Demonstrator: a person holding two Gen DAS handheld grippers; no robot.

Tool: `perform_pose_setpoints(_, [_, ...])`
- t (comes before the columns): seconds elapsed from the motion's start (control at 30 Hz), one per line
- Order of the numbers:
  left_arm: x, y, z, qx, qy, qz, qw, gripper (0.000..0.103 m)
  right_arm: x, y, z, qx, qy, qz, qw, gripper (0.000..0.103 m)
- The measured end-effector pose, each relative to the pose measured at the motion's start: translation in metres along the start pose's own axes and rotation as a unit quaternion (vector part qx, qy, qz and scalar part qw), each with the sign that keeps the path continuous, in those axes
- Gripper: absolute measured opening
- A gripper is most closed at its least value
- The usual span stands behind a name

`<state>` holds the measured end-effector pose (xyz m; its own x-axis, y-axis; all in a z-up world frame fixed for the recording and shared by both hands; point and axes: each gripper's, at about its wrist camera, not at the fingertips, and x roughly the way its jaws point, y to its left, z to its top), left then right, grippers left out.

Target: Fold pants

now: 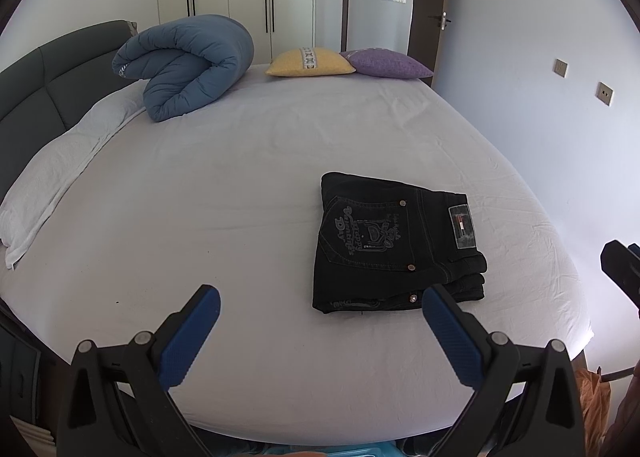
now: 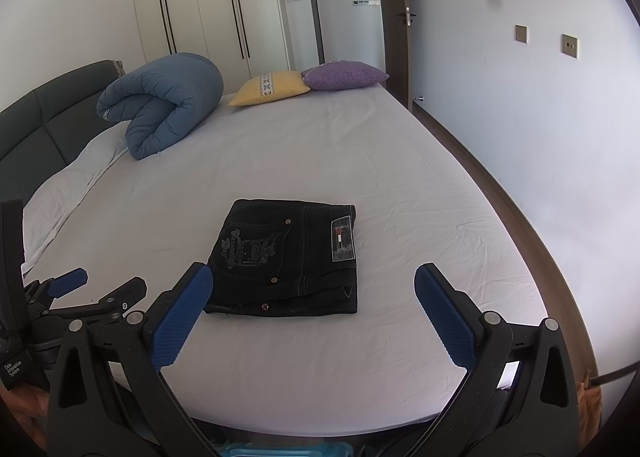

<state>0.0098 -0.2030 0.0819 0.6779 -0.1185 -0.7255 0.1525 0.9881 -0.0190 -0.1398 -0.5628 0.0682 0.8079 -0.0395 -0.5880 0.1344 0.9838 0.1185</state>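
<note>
Nearest to us, both pairs of tongs are spread wide and hold nothing. The left tongs (image 1: 320, 307) sit at the bottom of their frame, blue pads apart over bare sheet. The right tongs (image 2: 314, 291) do the same at the bottom of theirs.

Just beyond lie the pants (image 2: 290, 257), dark denim, already folded into a compact stack on the bed (image 2: 400, 193). In the right wrist view the stack sits centre frame, straight ahead between the fingers, its near edge just past the left pad. In the left wrist view the pants (image 1: 394, 243) lie right of centre, the near right corner just behind the right pad. We judge the right tongs better lined up on the stack; the left would have to swing to its right. The waistband runs along the stack's right side, away from us, and the folded layers show at the near edge.

Writing: the back pocket carries pale embroidery, with "DAY" legible and the rest looking like "Happy Valentine's". The waistband patch (image 2: 343, 243) shows a small red, white and dark flag mark; we cannot read its text. The folding looks done, bar perhaps squaring up.

Farther off, upper left, a rolled blue duvet (image 2: 164, 101). Beyond it, a yellow cushion (image 2: 272, 87) and a purple cushion (image 2: 344, 75) at the far edge, then wardrobe doors (image 2: 208, 5).
</note>
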Motion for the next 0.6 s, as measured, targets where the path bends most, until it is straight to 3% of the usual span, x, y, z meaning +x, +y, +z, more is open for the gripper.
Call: perform_pose_setpoints(0.6, [0.0009, 0.0007, -0.0018, -0.002, 0.004, 0.005, 1.0, 0.103, 0.0038, -0.001, -0.0026, 0.0, 0.004, 0.003, 1.0, 0.103])
